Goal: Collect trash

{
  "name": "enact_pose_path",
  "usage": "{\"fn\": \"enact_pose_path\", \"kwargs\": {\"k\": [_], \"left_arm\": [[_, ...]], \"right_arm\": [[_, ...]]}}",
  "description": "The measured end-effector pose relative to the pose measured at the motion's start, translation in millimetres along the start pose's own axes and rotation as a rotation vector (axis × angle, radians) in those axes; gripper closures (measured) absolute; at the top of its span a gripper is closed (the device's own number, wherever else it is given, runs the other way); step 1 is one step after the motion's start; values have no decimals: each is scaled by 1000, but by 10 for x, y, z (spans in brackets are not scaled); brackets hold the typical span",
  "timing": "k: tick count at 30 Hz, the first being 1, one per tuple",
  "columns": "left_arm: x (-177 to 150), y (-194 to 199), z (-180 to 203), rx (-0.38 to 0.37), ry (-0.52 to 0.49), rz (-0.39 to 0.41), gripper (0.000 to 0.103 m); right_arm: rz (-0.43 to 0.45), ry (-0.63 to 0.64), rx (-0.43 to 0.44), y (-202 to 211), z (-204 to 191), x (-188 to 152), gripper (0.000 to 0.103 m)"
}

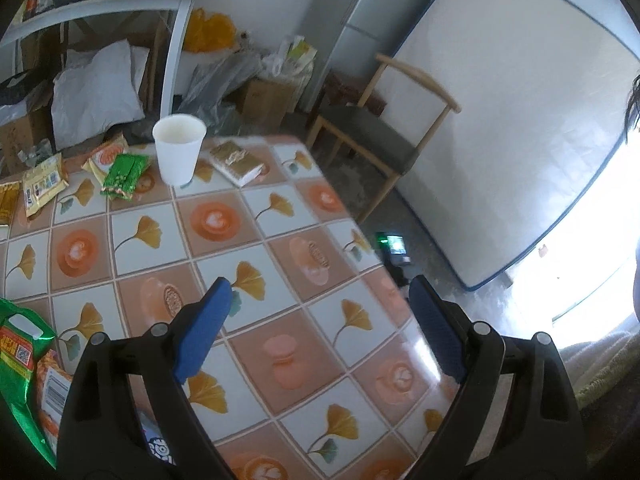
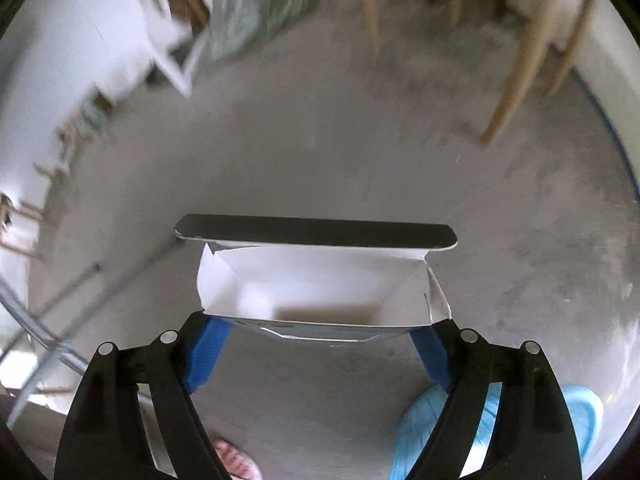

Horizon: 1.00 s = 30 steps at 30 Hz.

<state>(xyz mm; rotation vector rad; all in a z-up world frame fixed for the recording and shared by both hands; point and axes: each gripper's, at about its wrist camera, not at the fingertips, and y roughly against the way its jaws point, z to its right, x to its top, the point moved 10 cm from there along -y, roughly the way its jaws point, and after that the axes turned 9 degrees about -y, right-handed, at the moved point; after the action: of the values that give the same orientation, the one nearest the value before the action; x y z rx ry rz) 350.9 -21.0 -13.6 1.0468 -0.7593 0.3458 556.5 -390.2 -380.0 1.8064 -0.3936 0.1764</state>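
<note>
left view only: table under spread, empty left gripper; ahead of it one white paper cup, one gold box, one green packet | right view only: right gripper clamps one open white carton by its sides, over bare floor; one blue slipper under its right finger

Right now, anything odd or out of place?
Snack wrappers lie strewn beside the upright paper cup on the table. The right gripper clamps an open, empty carton above the floor.
</note>
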Motion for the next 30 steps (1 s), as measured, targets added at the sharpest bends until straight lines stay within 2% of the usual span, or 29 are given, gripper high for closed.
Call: {"fn": "enact_pose_path", "kwargs": {"k": [3, 6, 9, 10, 13, 16, 18, 22, 25, 30], "left_arm": [[54, 150, 104, -15, -12, 43, 17], [59, 255, 171, -19, -19, 64, 17], [20, 353, 222, -23, -19, 79, 17], [11, 369, 229, -21, -20, 82, 17], [-34, 467, 269, -11, -24, 97, 17], [-74, 565, 280, 4, -27, 110, 17], [-100, 618, 288, 11, -23, 115, 17], [-156, 722, 296, 19, -7, 120, 17], [-195, 817, 301, 31, -7, 128, 17], [-326, 948, 244, 77, -8, 131, 17]], "right_arm": [[129, -17, 21, 902, -31, 40, 24], [228, 23, -20, 1868, -50, -63, 23], [237, 63, -95, 2284, 168, -244, 23], [225, 80, -146, 2378, 277, -357, 23], [161, 104, -282, 2382, 651, -668, 22], [88, 130, -395, 2077, 951, -1021, 20], [28, 113, -398, 1816, 1144, -1170, 18], [-113, 85, -501, 1194, 1515, -1526, 17], [-109, 4, -497, 1160, 1647, -1589, 17], [-9, -87, -474, 1484, 1609, -1516, 17]]}}
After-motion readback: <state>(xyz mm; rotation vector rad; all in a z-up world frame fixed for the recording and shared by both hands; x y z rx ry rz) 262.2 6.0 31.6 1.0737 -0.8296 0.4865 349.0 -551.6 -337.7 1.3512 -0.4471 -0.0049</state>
